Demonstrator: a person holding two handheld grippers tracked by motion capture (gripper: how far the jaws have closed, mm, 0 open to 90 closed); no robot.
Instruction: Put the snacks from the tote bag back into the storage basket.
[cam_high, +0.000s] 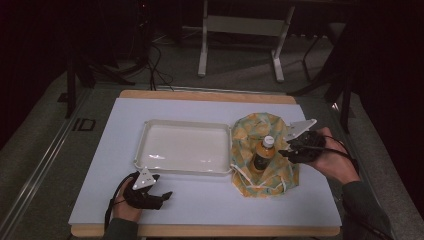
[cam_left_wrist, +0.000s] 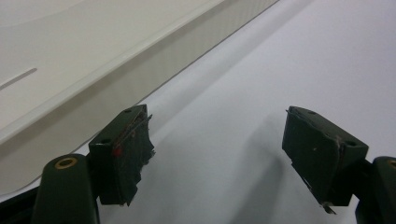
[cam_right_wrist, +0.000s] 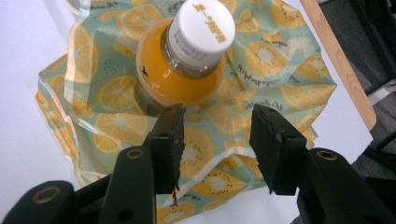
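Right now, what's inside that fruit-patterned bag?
A bottle of orange drink with a white cap stands in the fruit-patterned bag, neck and shoulders poking out. Its lower part is covered by the bag, so anything else inside can't be seen.

Overhead light is falling on the white table sheet (cam_high: 210, 200) – the surrounding room is sitting in near darkness. The high view is rendering soft and slightly grainy. Glare streaks are showing on the tray (cam_high: 184, 170) floor. In both gripper views the near jaws are blurring slightly, casting soft shadows – the bottle cap (cam_right_wrist: 201, 27) is reading sharp.
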